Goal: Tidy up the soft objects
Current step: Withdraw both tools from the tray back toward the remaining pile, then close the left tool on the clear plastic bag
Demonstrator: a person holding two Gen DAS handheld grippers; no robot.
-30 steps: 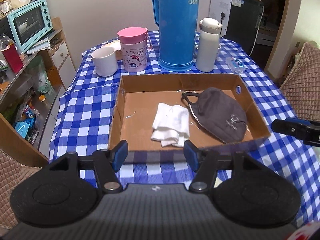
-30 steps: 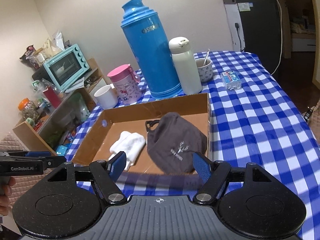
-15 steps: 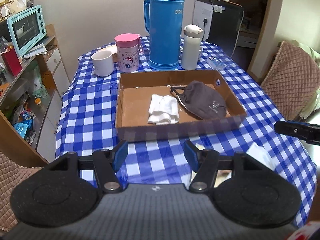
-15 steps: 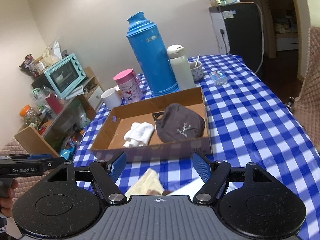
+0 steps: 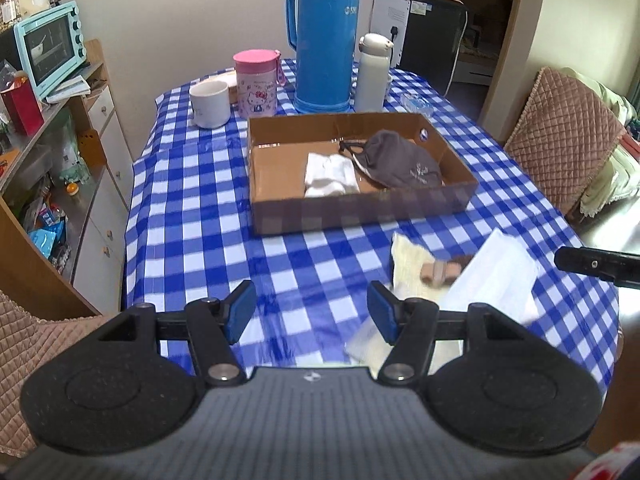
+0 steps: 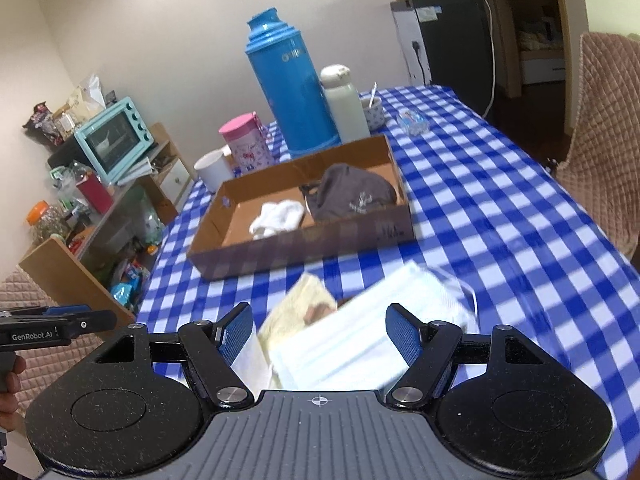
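Note:
A shallow cardboard box sits mid-table and holds a white cloth and a dark grey fabric mask. Near the table's front edge lie a pale yellow cloth, a small tan roll and a white face mask. My left gripper is open and empty above the tablecloth, left of that pile. My right gripper is open, with the face mask below its fingers.
Behind the box stand a blue thermos, a white flask, a pink Hello Kitty jug and a white mug. A shelf with a mint oven is at the left. Quilted chairs flank the table.
Both grippers have drawn back from the box toward the table's front edge. The yellow cloth, tan roll and white face mask have come into view near the fingers.

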